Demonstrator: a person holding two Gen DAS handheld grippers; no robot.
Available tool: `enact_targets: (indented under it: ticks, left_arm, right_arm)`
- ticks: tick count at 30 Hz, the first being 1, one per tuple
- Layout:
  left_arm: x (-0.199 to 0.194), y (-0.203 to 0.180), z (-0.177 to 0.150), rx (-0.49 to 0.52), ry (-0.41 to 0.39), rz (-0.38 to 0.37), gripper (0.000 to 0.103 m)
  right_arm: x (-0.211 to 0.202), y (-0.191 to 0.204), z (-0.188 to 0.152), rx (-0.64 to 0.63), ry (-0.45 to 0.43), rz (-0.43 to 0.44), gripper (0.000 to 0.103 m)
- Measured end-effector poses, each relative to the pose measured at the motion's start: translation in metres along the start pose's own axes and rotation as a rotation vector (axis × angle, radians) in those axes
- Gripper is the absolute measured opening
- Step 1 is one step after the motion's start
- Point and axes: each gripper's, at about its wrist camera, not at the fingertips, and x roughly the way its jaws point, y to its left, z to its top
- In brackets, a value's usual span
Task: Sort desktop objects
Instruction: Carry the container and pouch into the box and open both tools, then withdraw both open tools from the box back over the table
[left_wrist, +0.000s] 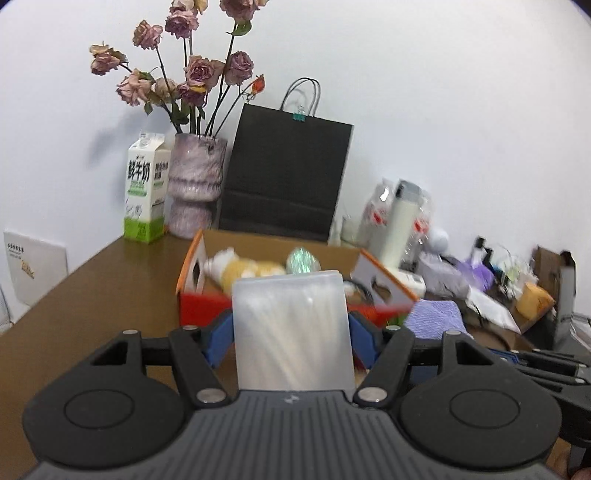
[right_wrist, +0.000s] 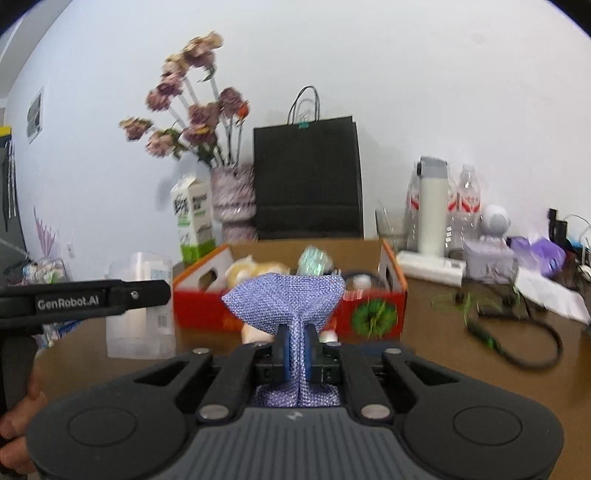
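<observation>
My left gripper (left_wrist: 291, 332) is shut on a translucent plastic box of cotton swabs (left_wrist: 291, 325), held upright above the brown desk; its blue pads press on both sides. That box (right_wrist: 140, 306) and the left gripper (right_wrist: 147, 295) also show at the left of the right wrist view, with a person's hand (right_wrist: 18, 424) on the handle. My right gripper (right_wrist: 298, 350) is shut on a purple woven cloth (right_wrist: 284, 299), which fans out above the pads. Just ahead of both stands an open orange-red cardboard box (left_wrist: 192, 258) (right_wrist: 199, 306) holding a plush toy (left_wrist: 243, 269) and a shiny greenish ball (left_wrist: 303, 260).
Against the wall stand a milk carton (left_wrist: 144, 192), a vase of dried roses (left_wrist: 195, 184), a black paper bag (left_wrist: 288, 173) and a white flask (right_wrist: 432, 210) among water bottles. A dark cable with green markings (right_wrist: 517, 343) lies on the desk at right, beside clutter.
</observation>
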Motion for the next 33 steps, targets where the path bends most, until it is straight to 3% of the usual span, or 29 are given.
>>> enact_targets:
  ticks: [2,5,9,12,16,18,20,22,24,26,33]
  left_arm:
    - [0.032,0.005,0.024,-0.026,0.024,0.004,0.067]
    - [0.093,0.010,0.058,-0.062,0.121,0.007,0.067]
    - [0.177,0.008,0.092,-0.084,0.215,0.015,0.067]
    - [0.239,0.008,0.101,-0.034,0.280,0.090,0.067]
    - [0.304,0.025,0.100,-0.057,0.393,0.156,0.067]
    - [0.318,0.021,0.093,-0.007,0.418,0.193,0.068]
    - [0.326,0.016,0.085,0.022,0.419,0.261,0.089]
    - [0.324,0.014,0.080,0.036,0.407,0.313,0.097]
    - [0.313,0.010,0.083,0.067,0.371,0.285,0.103]
    - [0.303,0.007,0.087,0.088,0.332,0.299,0.103]
    - [0.254,0.008,0.095,0.073,0.302,0.279,0.103]
  right_arm:
    - [0.030,-0.016,0.024,0.030,0.002,0.008,0.007]
    - [0.085,-0.043,0.061,0.107,0.042,0.018,0.007]
    - [0.177,-0.062,0.100,0.108,0.159,-0.027,0.007]
    - [0.239,-0.072,0.110,0.106,0.268,-0.091,0.007]
    - [0.293,-0.080,0.103,0.078,0.361,-0.156,0.009]
    - [0.310,-0.082,0.099,0.069,0.390,-0.166,0.015]
    - [0.325,-0.082,0.095,0.058,0.431,-0.165,0.027]
    - [0.329,-0.081,0.096,0.062,0.443,-0.151,0.035]
    - [0.323,-0.078,0.103,0.056,0.430,-0.156,0.068]
    - [0.314,-0.074,0.111,0.037,0.381,-0.180,0.079]
    - [0.281,-0.081,0.124,0.128,0.353,-0.157,0.079]
